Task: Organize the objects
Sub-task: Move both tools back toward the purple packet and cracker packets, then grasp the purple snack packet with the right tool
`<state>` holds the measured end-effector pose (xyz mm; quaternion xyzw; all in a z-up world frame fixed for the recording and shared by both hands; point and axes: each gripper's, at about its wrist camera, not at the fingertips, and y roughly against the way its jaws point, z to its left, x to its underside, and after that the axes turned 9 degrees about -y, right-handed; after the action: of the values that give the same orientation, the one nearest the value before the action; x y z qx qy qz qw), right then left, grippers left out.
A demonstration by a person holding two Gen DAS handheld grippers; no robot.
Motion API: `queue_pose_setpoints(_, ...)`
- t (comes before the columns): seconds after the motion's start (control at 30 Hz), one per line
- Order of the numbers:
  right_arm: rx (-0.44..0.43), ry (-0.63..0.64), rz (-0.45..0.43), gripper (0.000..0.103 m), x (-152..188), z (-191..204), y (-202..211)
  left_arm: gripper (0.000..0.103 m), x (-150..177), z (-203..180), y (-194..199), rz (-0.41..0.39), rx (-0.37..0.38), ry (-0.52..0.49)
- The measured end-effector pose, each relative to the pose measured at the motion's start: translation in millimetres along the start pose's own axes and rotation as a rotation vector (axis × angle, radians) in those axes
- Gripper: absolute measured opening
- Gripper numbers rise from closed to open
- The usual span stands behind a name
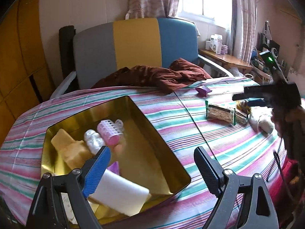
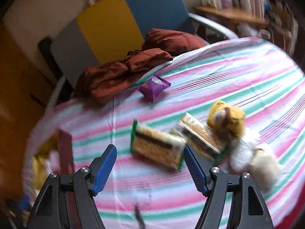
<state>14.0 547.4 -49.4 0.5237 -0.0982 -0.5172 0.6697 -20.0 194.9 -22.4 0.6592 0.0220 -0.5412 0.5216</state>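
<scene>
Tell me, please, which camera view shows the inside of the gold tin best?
The left wrist view shows it best. The gold tin lies open and sharp there, with a pink roller and a white block inside. The right wrist view catches only a blurred piece of it at the left edge.

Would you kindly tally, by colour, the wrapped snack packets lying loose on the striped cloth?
Green-edged cracker packets: 2
Purple packet: 1
Total: 3
</scene>
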Motion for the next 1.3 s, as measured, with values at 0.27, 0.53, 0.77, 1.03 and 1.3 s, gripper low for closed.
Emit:
queue_pose_setpoints(0.27,-0.062,-0.306,0.057,0.074,-64.0,-7.3,-77.4,0.089,-7.9,1.5,-13.3,0.009,0.031,0.01)
queue_pose_setpoints(0.53,0.015,-0.457,0.093,0.076,-94.5,-7.6,-144.6,0.089,-6.6,19.4,-25.5,0.036,0.04,0.062)
queue_pose_setpoints(0.77,0.145,-0.249,0.083,0.042,-97.8,28.1,-154.5,0.089,-5.3,30.8,-35.8,0.056,0.041,0.099)
queue_pose_setpoints(1.03,0.114,0.005,0.089,0.035,-65.7,37.7,-120.6,0.089,-15.2,22.5,-39.7,0.05,0.058,0.049)
queue_pose_setpoints(1.3,0.048,0.114,-0.064,0.035,-54.6,8.6,-29.6,0.089,-48.7,-5.1,-59.1,0.069,0.136,-0.01)
